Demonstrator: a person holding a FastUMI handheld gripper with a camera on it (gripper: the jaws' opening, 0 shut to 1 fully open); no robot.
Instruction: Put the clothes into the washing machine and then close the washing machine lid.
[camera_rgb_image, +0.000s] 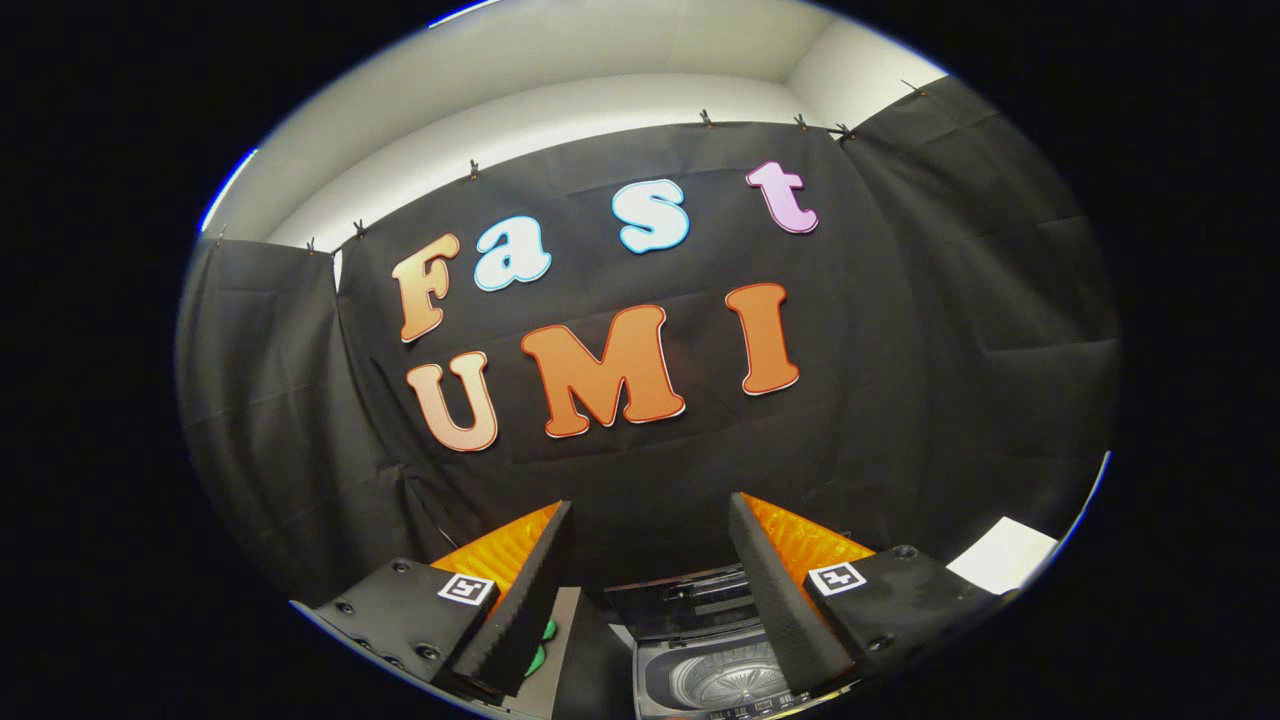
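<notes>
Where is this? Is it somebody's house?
Probably not a real house: it looks like a test booth. Black cloth hangs clipped up as walls, and a small washing machine sits with its lid up, just below the open gripper, which holds nothing.

Between my 2 spread fingers sits the washing machine (712, 668), a small top-loader with its dark lid (680, 605) tipped up at the back. Its ribbed metal drum (728, 682) lies open to view. Something green (541, 647) peeks beside my left finger.
</notes>
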